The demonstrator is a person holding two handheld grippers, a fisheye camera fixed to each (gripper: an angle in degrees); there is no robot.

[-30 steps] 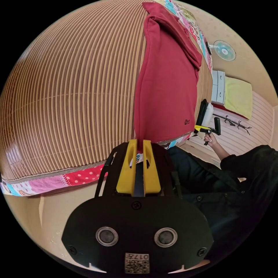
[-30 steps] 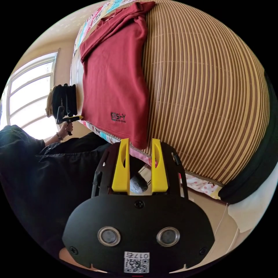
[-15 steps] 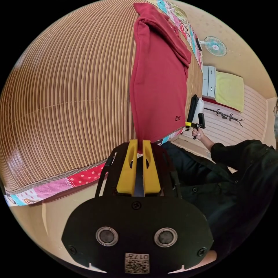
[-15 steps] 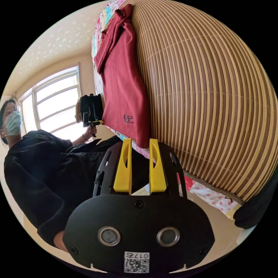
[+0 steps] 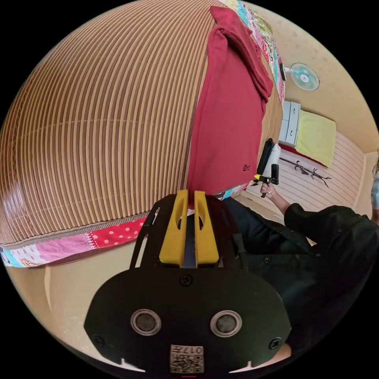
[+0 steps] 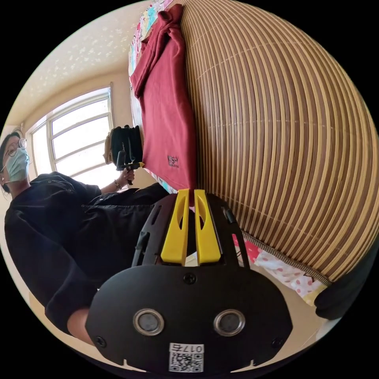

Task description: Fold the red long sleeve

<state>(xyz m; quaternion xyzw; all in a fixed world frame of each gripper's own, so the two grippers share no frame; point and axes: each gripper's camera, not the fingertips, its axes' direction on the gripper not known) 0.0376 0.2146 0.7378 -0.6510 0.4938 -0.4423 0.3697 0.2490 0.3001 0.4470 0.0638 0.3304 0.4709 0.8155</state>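
With the fingers of the left gripper (image 5: 188,193) and the right gripper (image 6: 190,192) each pinched tight on a near hem corner of the red long sleeve (image 5: 229,122), lying narrow on the bamboo mat (image 5: 102,130), both hands should, I think, lift evenly, carrying the hem toward the collar.

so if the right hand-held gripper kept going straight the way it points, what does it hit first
The right hand-held gripper already has the red long sleeve's hem corner between its closed jaws. Pushed on, it would most likely bunch that shirt along the bamboo mat; depth is unclear.
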